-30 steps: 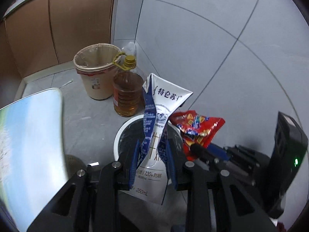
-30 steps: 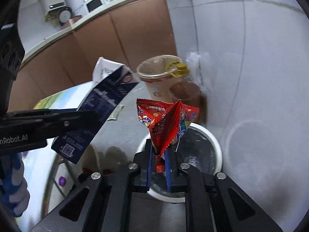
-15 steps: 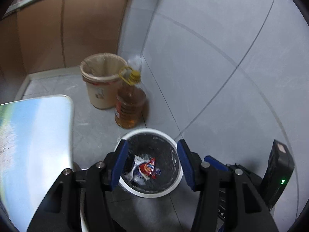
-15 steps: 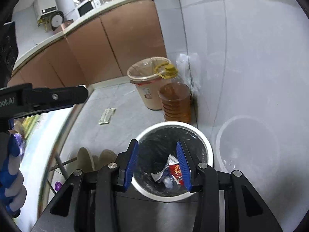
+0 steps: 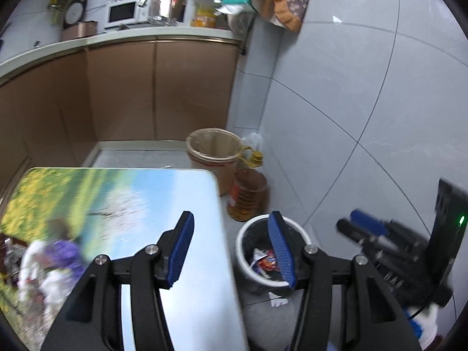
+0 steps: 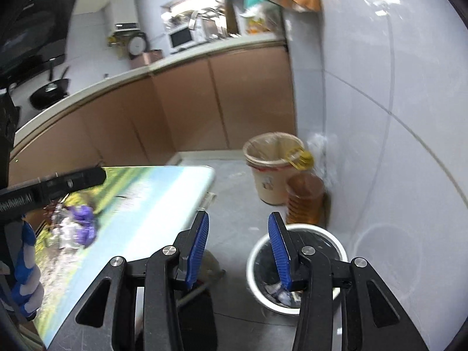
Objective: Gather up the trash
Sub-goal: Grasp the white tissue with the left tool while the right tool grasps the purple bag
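- Table (image 5: 163,193), 9 o'clock in both views: a printed landscape top is filling the left side. More trash (image 5: 55,260), blurred purple and white pieces, is lying at its 8 o'clock end. This is judged to be the next pickup.
- Left gripper (image 5: 231,251): the jaws are standing apart with nothing between them. Their opening widened within the last second and is now holding steady. The blue pads are framing the table edge on one side and the bin on the other.
- White bin (image 5: 242,266), 5 o'clock in the left wrist view: it is standing on the floor just beside the table edge. A red wrapper (image 5: 267,261) and a crumpled carton are lying inside it, so this drop is judged complete.
- Right gripper (image 6: 238,248): its jaws are also released and empty, having widened in the same second. The bin rim is showing at 4 o'clock, behind its right finger.
- Tan bin (image 6: 272,163) and oil bottle (image 6: 304,199), 1 o'clock: both are standing against the tiled wall, beyond the white bin. Neither is part of the step.
- Procedure: keep both jaws parted while swinging toward 9 o'clock. Clear the table edge before descending. Approach the blurred pile with one gripper per piece, closing only once a piece is lying fully between the pads.
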The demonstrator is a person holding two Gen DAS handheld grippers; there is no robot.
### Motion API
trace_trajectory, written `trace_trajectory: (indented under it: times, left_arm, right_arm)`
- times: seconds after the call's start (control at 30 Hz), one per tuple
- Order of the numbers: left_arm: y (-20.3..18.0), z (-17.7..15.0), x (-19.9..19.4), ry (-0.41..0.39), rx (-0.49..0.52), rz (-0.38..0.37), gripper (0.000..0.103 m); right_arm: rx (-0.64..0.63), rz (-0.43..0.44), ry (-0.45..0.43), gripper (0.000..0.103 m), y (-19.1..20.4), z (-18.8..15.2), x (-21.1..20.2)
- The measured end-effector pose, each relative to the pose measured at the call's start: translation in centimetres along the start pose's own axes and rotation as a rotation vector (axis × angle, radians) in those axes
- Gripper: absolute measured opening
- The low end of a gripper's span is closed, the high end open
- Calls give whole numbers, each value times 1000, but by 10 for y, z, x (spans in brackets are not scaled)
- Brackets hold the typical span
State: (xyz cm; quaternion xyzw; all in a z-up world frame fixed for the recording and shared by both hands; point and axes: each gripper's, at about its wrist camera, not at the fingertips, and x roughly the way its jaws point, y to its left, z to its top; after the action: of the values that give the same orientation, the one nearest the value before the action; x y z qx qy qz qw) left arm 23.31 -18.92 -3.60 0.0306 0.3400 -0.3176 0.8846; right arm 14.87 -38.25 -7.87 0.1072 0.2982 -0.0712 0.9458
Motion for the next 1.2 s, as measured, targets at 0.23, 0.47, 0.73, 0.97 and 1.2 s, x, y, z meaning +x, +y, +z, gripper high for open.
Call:
trace_trajectory:
  times: [0.23, 0.47, 0.73, 0.97, 1.2]
  left_arm:
    - [65, -30, -79, -58, -72, 84, 51]
    - [131, -63, -142, -115, -142, 175, 57]
    - [173, -99, -159, -98, -181, 222, 61]
    - [173, -116, -103, 26, -101, 190, 61]
    - [193, -105, -48, 92, -66, 178, 60]
  right_arm:
    - [-81, 80, -62, 43, 61, 14, -43]
    - [-151, 175, -88, 51, 114, 21, -63]
    - [-195, 279, -23, 58, 152, 14, -35]
    - [-232, 329, 80, 58, 173, 3, 16]
    - [-259, 363, 179, 58, 194, -6, 76]
